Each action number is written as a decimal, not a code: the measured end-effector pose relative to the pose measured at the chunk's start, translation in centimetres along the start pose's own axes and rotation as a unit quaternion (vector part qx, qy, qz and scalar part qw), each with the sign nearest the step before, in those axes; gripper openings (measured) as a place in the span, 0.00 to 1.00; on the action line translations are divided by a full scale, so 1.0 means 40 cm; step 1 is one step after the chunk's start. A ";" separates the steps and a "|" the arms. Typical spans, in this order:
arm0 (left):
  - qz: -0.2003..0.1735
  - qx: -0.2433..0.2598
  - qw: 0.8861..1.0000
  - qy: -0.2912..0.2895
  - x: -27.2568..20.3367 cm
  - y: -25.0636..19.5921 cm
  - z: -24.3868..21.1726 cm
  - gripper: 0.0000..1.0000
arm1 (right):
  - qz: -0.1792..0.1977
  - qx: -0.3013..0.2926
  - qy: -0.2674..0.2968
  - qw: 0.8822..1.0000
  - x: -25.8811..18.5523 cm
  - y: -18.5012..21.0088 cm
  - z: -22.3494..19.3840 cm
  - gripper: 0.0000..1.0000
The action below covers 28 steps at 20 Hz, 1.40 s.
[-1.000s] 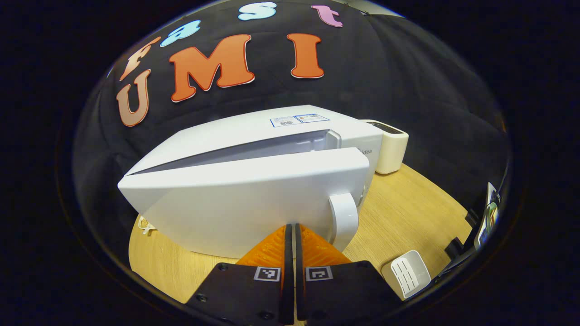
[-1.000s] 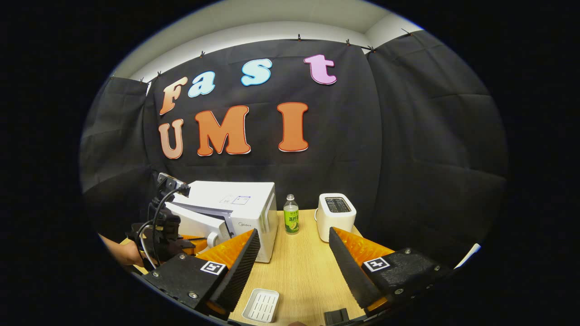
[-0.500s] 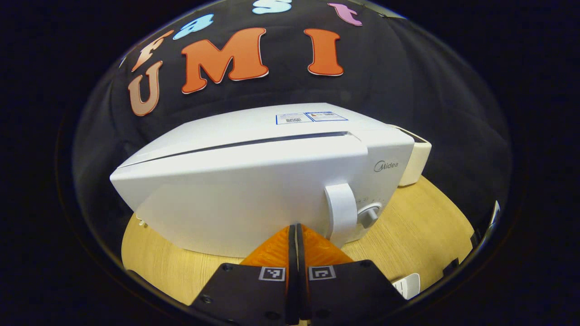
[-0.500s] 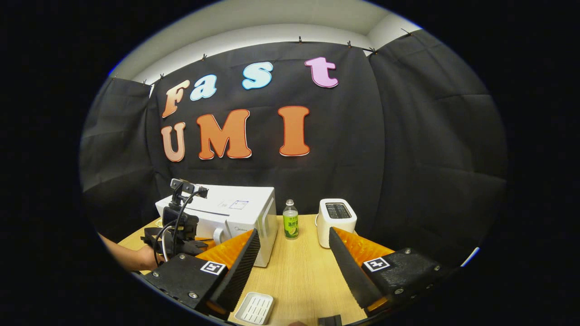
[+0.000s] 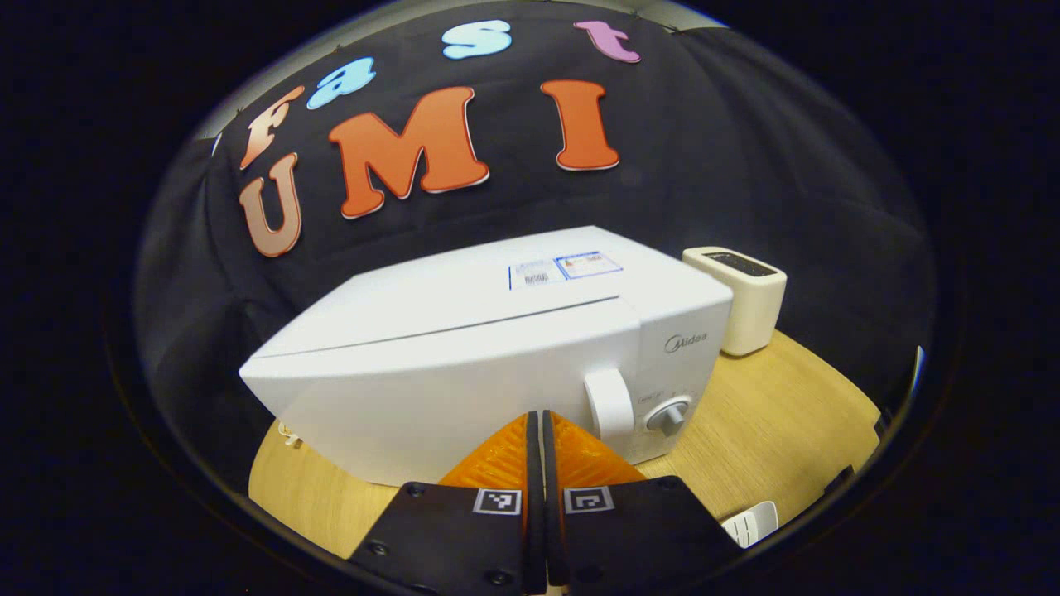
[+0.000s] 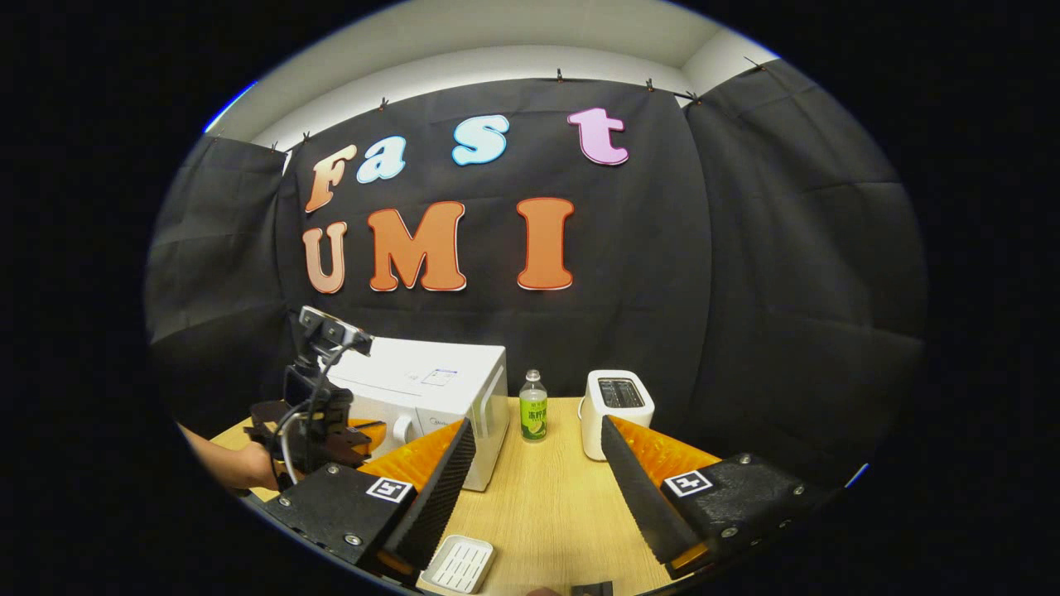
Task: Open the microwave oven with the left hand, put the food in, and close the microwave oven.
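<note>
On the tabletop (image 6: 538,497) the microwave oven (image 5: 497,348) sits with its door flush, the clenched, empty left tongs (image 5: 537,430) just before its handle (image 5: 609,404), apparently after closing it, while the right tongs (image 6: 538,480) hang released and empty.

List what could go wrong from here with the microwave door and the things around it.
1. The microwave door looks flush, but whether it latched cannot be told; it may swing back out.
2. The left gripper, fingers together, sits close to the door handle and knob; pulling away carelessly could snag them.
3. The right gripper is open above the table near the white tray and bottle; a sweep could knock them.
</note>
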<state>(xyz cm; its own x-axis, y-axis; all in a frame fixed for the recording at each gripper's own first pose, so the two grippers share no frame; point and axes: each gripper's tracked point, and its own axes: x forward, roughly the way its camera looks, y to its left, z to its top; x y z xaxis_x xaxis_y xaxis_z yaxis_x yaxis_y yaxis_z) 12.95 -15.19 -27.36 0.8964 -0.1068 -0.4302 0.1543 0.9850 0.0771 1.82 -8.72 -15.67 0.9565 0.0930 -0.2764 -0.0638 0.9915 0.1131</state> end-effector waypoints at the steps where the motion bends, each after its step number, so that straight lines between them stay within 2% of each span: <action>1: 0.002 0.002 1.000 -0.017 -0.035 0.012 0.035 0.05 | 0.004 0.000 -0.003 1.000 0.003 0.013 0.010 0.95; 4: 0.002 -0.009 0.998 -0.056 -0.158 0.054 0.120 0.05 | 0.012 -0.010 -0.025 1.000 0.014 0.056 0.053 0.95; 8: 0.030 -0.026 0.994 -0.104 -0.307 0.156 0.228 0.05 | 0.020 -0.028 -0.044 0.998 0.003 0.111 0.123 0.95; 10: 0.033 -0.044 0.990 -0.131 -0.363 0.200 0.300 0.05 | 0.020 -0.035 -0.060 0.997 -0.004 0.132 0.176 0.95; 14: 0.042 -0.048 0.983 -0.170 -0.467 0.277 0.400 0.17 | 0.019 -0.045 -0.101 0.994 -0.020 0.167 0.284 0.95; 16: 0.041 -0.050 0.981 -0.182 -0.506 0.299 0.437 0.24 | 0.022 -0.050 -0.108 0.993 -0.029 0.186 0.322 0.95; 17: 0.041 -0.051 0.980 -0.187 -0.522 0.310 0.450 0.43 | 0.023 -0.051 -0.115 0.992 -0.033 0.195 0.342 0.95; 19: 0.040 -0.059 0.977 -0.203 -0.553 0.322 0.478 0.60 | 0.026 -0.058 -0.132 0.989 -0.041 0.213 0.384 0.95; 20: 0.042 -0.058 0.976 -0.204 -0.568 0.331 0.486 0.64 | 0.027 -0.063 -0.138 0.988 -0.050 0.219 0.398 0.95; 21: 0.046 -0.056 0.976 -0.208 -0.577 0.344 0.493 0.76 | 0.030 -0.065 -0.141 0.987 -0.056 0.228 0.412 0.95; 22: 0.051 -0.054 0.974 -0.215 -0.591 0.354 0.503 0.73 | 0.032 -0.065 -0.142 0.987 -0.055 0.238 0.420 0.96; 24: 0.053 -0.057 0.971 -0.226 -0.612 0.370 0.520 0.75 | 0.030 -0.064 -0.148 0.986 -0.063 0.247 0.442 0.99; 25: 0.055 -0.059 0.970 -0.229 -0.622 0.374 0.520 0.83 | 0.030 -0.063 -0.155 0.985 -0.067 0.250 0.454 0.95; 26: 0.059 -0.060 0.969 -0.233 -0.632 0.386 0.527 0.95 | 0.029 -0.064 -0.160 0.985 -0.071 0.252 0.462 0.95; 27: 0.064 -0.058 0.967 -0.238 -0.644 0.398 0.536 1.00 | 0.029 -0.066 -0.164 0.984 -0.073 0.257 0.467 0.95; 28: 0.069 -0.056 0.966 -0.243 -0.652 0.411 0.544 0.97 | 0.028 -0.068 -0.165 0.984 -0.079 0.259 0.470 0.95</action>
<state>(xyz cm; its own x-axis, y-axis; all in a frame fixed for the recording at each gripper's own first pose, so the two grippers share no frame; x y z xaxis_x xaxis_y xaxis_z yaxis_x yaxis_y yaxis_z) 1.14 0.84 4.71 0.9986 0.0020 0.0534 -0.0017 1.0000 -0.0065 3.49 -0.44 4.33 0.9892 0.1363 0.0533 -0.1357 0.9906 -0.0157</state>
